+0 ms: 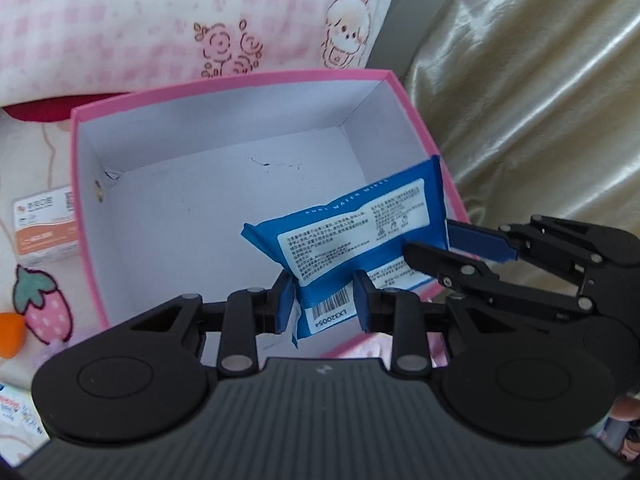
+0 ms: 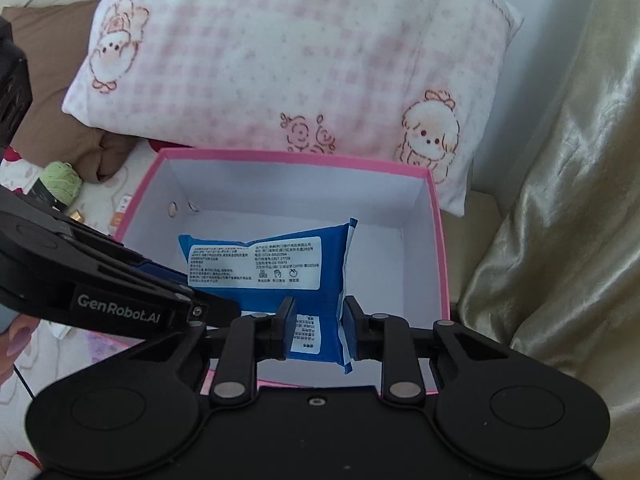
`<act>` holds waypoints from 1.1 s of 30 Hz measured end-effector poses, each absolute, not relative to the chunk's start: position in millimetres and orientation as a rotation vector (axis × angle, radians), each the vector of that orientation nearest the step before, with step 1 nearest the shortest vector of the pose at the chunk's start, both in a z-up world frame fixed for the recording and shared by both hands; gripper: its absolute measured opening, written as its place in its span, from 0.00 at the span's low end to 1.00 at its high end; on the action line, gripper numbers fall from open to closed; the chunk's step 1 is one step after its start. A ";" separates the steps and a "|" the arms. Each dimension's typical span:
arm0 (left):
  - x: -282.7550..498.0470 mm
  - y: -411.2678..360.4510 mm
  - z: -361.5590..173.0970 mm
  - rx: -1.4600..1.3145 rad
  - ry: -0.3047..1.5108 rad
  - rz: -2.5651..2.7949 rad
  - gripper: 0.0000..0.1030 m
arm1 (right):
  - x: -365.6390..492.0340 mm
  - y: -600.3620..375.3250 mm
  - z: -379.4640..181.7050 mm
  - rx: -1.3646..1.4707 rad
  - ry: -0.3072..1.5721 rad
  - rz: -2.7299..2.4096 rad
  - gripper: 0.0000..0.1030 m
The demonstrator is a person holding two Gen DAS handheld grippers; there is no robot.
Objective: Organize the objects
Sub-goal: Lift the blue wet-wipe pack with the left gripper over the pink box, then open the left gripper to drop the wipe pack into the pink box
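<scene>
Currently I hold the blue wipes pack (image 1: 344, 236) above the open pink box (image 1: 224, 92), which has nothing else inside it that I can see. My left gripper (image 1: 323, 302) pinches the pack's crimped end near the barcode, and my right gripper (image 2: 319, 326) pinches what I judge to be an adjoining part of the same near end, so both sets of fingers are pressed onto the pack rather than spread. In the left wrist view the right gripper comes in from the right, across the box's right wall; in the right wrist view the left gripper comes in from the left, its fingertips hidden behind the pack. I judge the double hold to serve control: a soft, floppy pack sags from a single pinch, and two grips keep it level over the opening. The pack's printed back label faces up toward both cameras. Its long axis runs from the held near end away toward the box's far wall, slanting somewhat to the right in the left wrist view; the free end hangs over the box interior, apparently clear of the floor, though contact cannot be ruled out. A small orange carton (image 1: 46, 226) lies outside the box's left wall, and a pink pillow (image 2: 304, 64) lies beyond the far rim.
</scene>
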State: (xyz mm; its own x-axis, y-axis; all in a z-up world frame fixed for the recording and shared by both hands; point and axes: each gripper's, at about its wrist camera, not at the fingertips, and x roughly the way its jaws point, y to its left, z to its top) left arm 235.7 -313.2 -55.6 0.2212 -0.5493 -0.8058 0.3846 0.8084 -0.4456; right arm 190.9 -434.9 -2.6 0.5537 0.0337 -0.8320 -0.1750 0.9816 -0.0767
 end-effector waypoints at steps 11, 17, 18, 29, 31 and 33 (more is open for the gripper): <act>264.0 -337.6 -128.6 -0.265 1.341 -0.606 0.28 | 221.7 -440.7 -61.1 -0.277 1.120 0.054 0.20; 257.9 -345.2 -143.0 -0.287 1.336 -0.581 0.26 | 228.3 -438.0 -73.3 -0.343 1.154 0.018 0.13; 257.9 -345.7 -143.5 -0.303 1.339 -0.588 0.20 | 229.0 -437.8 -74.6 -0.348 1.159 0.011 0.10; 254.4 -348.0 -131.6 -0.210 1.278 -0.582 0.21 | 217.5 -442.3 -58.0 -0.261 1.106 -0.016 0.16; 249.0 -346.8 -120.9 -0.100 1.226 -0.569 0.24 | 209.4 -442.9 -46.2 -0.218 1.084 -0.007 0.21; 243.1 -342.4 -113.1 -0.037 1.208 -0.558 0.24 | 202.7 -442.2 -35.5 -0.196 1.065 -0.008 0.24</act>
